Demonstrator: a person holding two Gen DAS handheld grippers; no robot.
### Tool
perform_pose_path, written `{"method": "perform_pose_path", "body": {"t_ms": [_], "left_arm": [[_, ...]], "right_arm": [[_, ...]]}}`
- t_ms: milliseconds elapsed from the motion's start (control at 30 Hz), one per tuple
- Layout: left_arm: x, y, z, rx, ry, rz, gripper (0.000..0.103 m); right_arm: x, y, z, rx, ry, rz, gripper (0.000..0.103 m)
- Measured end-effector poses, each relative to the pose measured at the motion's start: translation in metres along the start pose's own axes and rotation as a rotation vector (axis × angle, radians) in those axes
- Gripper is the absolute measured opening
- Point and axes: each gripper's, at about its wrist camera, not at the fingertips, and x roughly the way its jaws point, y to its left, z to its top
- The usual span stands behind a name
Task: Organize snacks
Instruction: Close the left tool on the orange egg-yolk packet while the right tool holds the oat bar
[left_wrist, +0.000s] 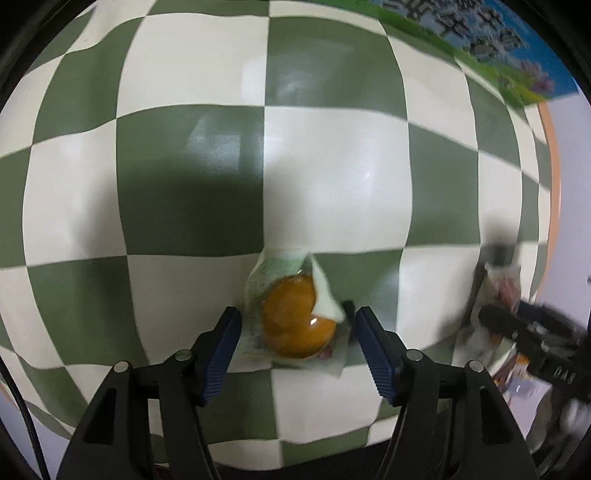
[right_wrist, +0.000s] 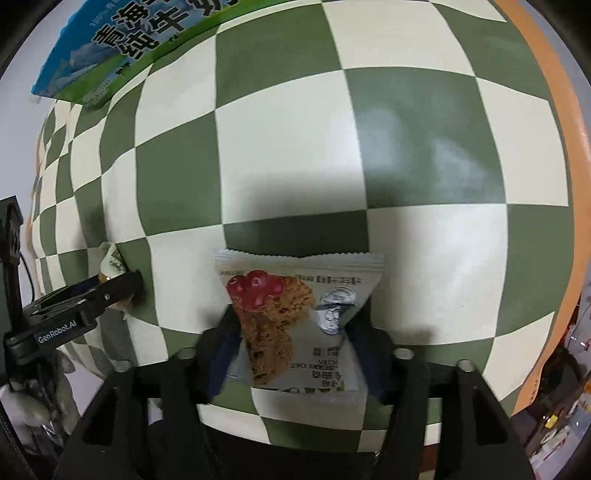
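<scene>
Left hand-held gripper open around egg-yolk pastry; right hand-held gripper pinches cookie packet; milk carton beyond.

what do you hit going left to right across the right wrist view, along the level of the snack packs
left gripper with the clear-wrapped snack between its fingers → cranberry oat cookie packet between the right gripper's fingers → bare green and cream checkered tablecloth → the tablecloth's orange border
</scene>
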Motion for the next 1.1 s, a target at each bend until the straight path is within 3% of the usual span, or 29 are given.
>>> {"method": "perform_pose_path", "body": {"t_ms": [100,167,400,533,833,967,1100], "left_arm": [[0.006,-0.005,0.006,0.101,0.046,0.062,0.063],[0.01,-0.009,0.007,0.113,0.052,0.087,0.063],[0.016,-0.004,0.011,0.016,-0.021,0.095,0.063],[0.018,0.001,-0.002,0.0,-0.056,0.129,0.057],[0.021,-0.02,-0.032,-0.021,-0.097,0.165,0.056],[0.008,-0.02,-0.033,-0.039,-0.107,0.161,0.056],[0.006,-0.016,-0.037,-0.055,-0.115,0.137,0.055]], "right_arm": [[0.005,0.002,-0.001,-0.019,0.003,-0.017,0.072],[0.007,0.003,-0.004,-0.023,0.005,-0.024,0.072],[0.008,0.01,-0.003,-0.006,-0.018,-0.015,0.071],[0.008,0.007,0.002,-0.004,-0.021,-0.028,0.067],[0.022,0.017,0.011,-0.035,-0.031,-0.094,0.066],[0.021,0.018,0.011,-0.032,-0.045,-0.11,0.054],[0.008,0.014,0.009,-0.025,-0.062,-0.087,0.048]]}}
